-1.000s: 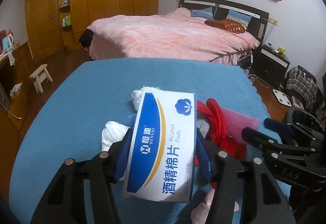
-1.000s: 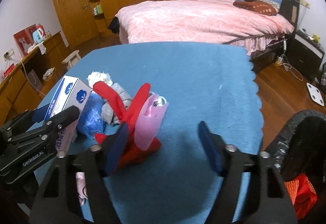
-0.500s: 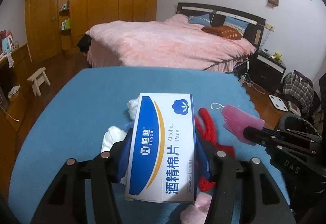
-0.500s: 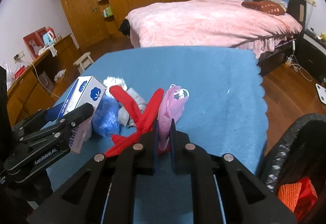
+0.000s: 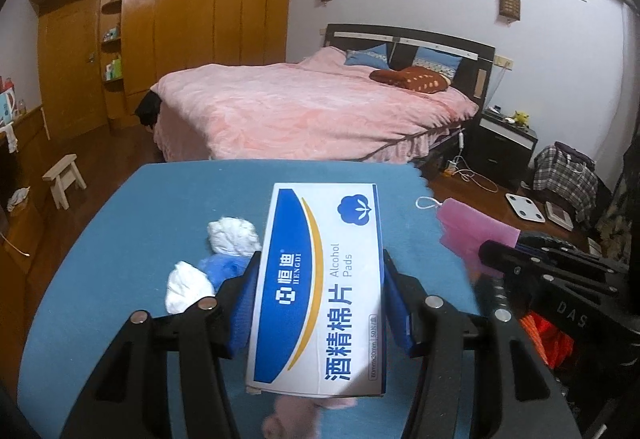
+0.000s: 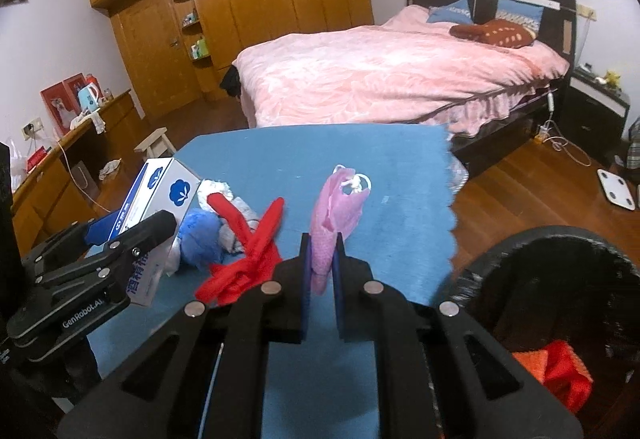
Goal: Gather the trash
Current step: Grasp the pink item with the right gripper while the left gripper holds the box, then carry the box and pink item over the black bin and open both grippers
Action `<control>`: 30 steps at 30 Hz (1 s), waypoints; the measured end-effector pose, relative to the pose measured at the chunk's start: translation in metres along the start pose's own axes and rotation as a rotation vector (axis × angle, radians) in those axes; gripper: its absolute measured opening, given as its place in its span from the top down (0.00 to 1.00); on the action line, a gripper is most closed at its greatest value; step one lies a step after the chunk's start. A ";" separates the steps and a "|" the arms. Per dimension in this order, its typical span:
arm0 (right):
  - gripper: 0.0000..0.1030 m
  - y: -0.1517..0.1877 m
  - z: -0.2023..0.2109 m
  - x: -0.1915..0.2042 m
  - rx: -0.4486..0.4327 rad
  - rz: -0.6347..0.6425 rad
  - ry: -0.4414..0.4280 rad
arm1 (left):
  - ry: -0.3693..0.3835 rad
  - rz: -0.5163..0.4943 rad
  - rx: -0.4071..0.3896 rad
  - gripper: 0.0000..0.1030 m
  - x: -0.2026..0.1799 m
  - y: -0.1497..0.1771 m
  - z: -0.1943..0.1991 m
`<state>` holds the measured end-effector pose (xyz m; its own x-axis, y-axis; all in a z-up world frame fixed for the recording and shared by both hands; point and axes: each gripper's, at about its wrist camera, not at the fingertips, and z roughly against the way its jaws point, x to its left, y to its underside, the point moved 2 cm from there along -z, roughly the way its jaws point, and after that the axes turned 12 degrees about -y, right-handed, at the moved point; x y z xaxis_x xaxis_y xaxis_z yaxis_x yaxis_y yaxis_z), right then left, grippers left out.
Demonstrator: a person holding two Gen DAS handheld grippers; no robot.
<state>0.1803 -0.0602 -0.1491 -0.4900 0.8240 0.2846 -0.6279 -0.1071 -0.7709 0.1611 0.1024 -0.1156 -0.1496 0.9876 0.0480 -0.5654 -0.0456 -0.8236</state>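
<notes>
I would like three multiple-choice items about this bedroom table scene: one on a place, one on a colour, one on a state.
1. Where is the black bin with red and orange scraps inside?
A. on the bed
B. beside the blue-covered table's scalloped right edge, low down
C. on the wooden stool

2. What colour is the long strip of cloth lying on the table?
A. red
B. green
C. yellow

3. What is the state of the right gripper?
A. wide open, nothing in it
B. shut on the pink face mask
C. shut on the white and blue alcohol-pads box

Answers: 1 B, the bin shows low, right of the table's edge. 2 A, the strip is bright red. 3 B, the mask sits pinched between its pads; the left gripper holds the box.
</notes>
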 end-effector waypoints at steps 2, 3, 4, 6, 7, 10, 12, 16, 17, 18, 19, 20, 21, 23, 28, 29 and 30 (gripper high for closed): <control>0.91 0.004 0.012 -0.006 -0.005 -0.002 0.015 | 0.015 -0.012 -0.003 0.47 -0.009 0.002 0.006; 0.91 0.006 0.018 -0.009 -0.007 -0.007 0.024 | 0.020 -0.020 -0.007 0.47 -0.014 0.003 0.008; 0.91 0.008 0.024 -0.012 -0.010 -0.012 0.032 | 0.025 -0.029 -0.010 0.47 -0.019 0.005 0.010; 0.91 0.012 0.033 -0.017 -0.013 -0.020 0.046 | 0.042 -0.045 -0.014 0.47 -0.030 0.006 0.014; 0.91 0.014 0.038 -0.019 -0.016 -0.024 0.053 | 0.049 -0.048 -0.014 0.47 -0.034 0.006 0.015; 0.91 0.020 0.054 -0.029 -0.027 -0.037 0.078 | 0.075 -0.059 -0.018 0.47 -0.048 0.007 0.019; 0.91 0.024 0.064 -0.037 -0.036 -0.051 0.096 | 0.093 -0.070 -0.022 0.47 -0.058 0.007 0.022; 0.91 0.033 0.083 -0.056 -0.051 -0.080 0.134 | 0.137 -0.091 -0.023 0.47 -0.082 0.008 0.024; 0.91 0.035 0.088 -0.061 -0.055 -0.088 0.144 | 0.144 -0.095 -0.024 0.47 -0.087 0.009 0.025; 0.91 0.037 0.092 -0.066 -0.058 -0.096 0.154 | 0.158 -0.103 -0.025 0.47 -0.096 0.008 0.026; 0.91 0.039 0.097 -0.071 -0.061 -0.103 0.165 | 0.165 -0.107 -0.026 0.47 -0.100 0.009 0.026; 0.91 0.041 0.101 -0.075 -0.064 -0.108 0.174 | 0.174 -0.113 -0.026 0.47 -0.107 0.009 0.027; 0.91 0.043 0.106 -0.080 -0.067 -0.115 0.185 | 0.185 -0.118 -0.025 0.47 -0.114 0.010 0.028; 0.91 0.047 0.114 -0.089 -0.072 -0.129 0.204 | 0.203 -0.129 -0.025 0.47 -0.126 0.010 0.029; 0.91 0.058 0.133 -0.109 -0.079 -0.157 0.249 | 0.255 -0.160 -0.017 0.47 -0.157 0.012 0.031; 0.91 0.062 0.138 -0.114 -0.081 -0.166 0.261 | 0.266 -0.168 -0.016 0.47 -0.165 0.013 0.031; 0.91 0.064 0.141 -0.118 -0.083 -0.173 0.269 | 0.277 -0.175 -0.015 0.47 -0.172 0.013 0.032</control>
<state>0.1125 -0.2426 -0.1519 -0.1961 0.9447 0.2627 -0.6309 0.0835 -0.7714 0.1536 -0.0727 -0.1170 0.1765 0.9837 0.0358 -0.5505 0.1288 -0.8248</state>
